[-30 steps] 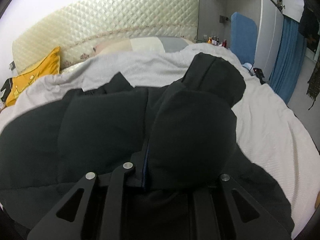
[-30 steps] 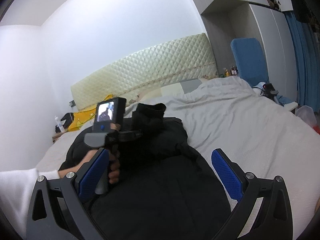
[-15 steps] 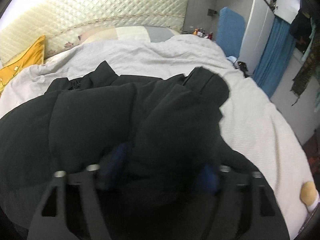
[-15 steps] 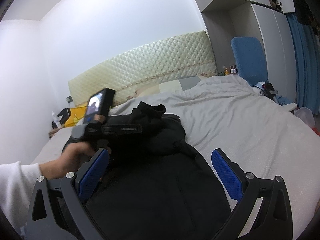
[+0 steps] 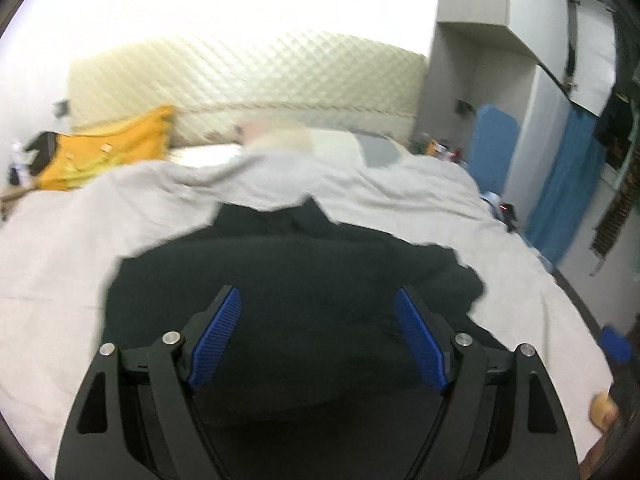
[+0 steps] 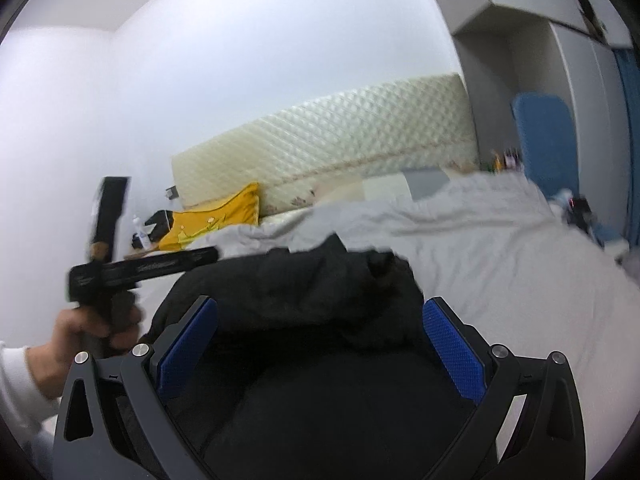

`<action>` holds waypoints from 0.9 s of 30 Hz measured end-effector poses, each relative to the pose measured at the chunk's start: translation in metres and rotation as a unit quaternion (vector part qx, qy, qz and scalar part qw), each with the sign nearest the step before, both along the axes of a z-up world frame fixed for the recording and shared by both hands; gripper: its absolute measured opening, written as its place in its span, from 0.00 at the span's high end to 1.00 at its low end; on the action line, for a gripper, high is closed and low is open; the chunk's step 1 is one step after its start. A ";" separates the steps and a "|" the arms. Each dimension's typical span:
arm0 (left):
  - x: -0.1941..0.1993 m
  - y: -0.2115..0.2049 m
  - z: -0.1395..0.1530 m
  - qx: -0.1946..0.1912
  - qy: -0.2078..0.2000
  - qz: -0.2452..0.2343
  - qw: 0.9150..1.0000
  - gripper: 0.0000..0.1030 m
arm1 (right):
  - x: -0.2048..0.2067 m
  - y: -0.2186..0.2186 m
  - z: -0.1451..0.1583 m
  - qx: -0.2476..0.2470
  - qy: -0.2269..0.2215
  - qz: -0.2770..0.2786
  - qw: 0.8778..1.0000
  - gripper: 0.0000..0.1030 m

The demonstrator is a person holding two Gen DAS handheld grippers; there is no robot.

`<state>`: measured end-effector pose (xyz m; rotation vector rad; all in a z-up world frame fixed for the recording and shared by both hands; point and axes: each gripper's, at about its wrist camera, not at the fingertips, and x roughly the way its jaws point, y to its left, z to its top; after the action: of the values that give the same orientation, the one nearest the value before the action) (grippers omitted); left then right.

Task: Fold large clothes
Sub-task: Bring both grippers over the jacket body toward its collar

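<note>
A large black padded jacket (image 5: 320, 256) lies in a folded heap on the bed's pale grey duvet (image 5: 400, 184). My left gripper (image 5: 316, 294) hovers above the jacket's near part, open, with nothing between its blue pads (image 5: 216, 336). In the right wrist view the same jacket (image 6: 304, 280) fills the lower middle, its collar end bunched at the far side. My right gripper (image 6: 320, 302) stands open over it, the pads clear of the cloth. At the left of that view a person's hand (image 6: 80, 332) in a white sleeve holds up the left gripper's handle.
A quilted cream headboard (image 5: 248, 76) and a yellow pillow (image 5: 112, 152) close off the bed's far end. A blue chair (image 5: 494, 140), a grey wardrobe (image 5: 472, 80) and a blue curtain (image 5: 572, 184) stand along the right. The bed edge runs down the right side.
My left gripper let go of the black fold it was shut on, opened wide, and drew back and upward. My right gripper came closer over the jacket, still open.
</note>
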<state>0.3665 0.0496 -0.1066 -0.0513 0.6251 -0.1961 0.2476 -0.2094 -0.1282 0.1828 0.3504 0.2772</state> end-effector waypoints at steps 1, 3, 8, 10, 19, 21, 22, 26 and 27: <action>0.001 0.008 0.002 0.002 -0.002 0.008 1.000 0.22 | 0.010 0.003 0.003 -0.001 -0.003 0.005 1.000 0.00; 0.004 0.029 0.006 0.002 -0.006 0.033 0.999 0.22 | 0.035 0.009 0.007 -0.001 0.001 0.021 1.000 0.00; 0.022 0.070 -0.008 0.013 0.001 0.062 0.998 0.22 | 0.099 0.025 -0.004 -0.017 0.027 0.024 0.999 0.00; 0.031 0.079 -0.021 0.020 0.004 0.068 0.997 0.22 | 0.123 0.031 -0.018 -0.016 0.044 0.038 0.998 0.06; 0.072 0.084 -0.089 0.060 0.049 0.078 0.994 0.23 | 0.172 0.078 -0.089 -0.109 0.070 0.049 0.990 0.13; 0.078 0.081 -0.099 0.071 0.056 0.079 0.993 0.23 | 0.181 0.081 -0.101 -0.116 0.083 0.048 0.989 0.13; 0.081 0.077 -0.105 0.080 0.061 0.081 0.992 0.23 | 0.183 0.083 -0.106 -0.126 0.081 0.047 0.988 0.11; 0.087 0.077 -0.114 0.073 0.067 0.080 0.992 0.22 | 0.190 0.085 -0.121 -0.146 0.083 0.050 0.985 0.09; 0.089 0.078 -0.117 0.072 0.067 0.079 0.992 0.22 | 0.192 0.084 -0.125 -0.144 0.086 0.053 0.984 0.08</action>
<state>0.4553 0.1273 -0.2236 0.0262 0.7651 0.0061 0.4398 -0.1250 -0.2535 -0.0980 0.5683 0.3125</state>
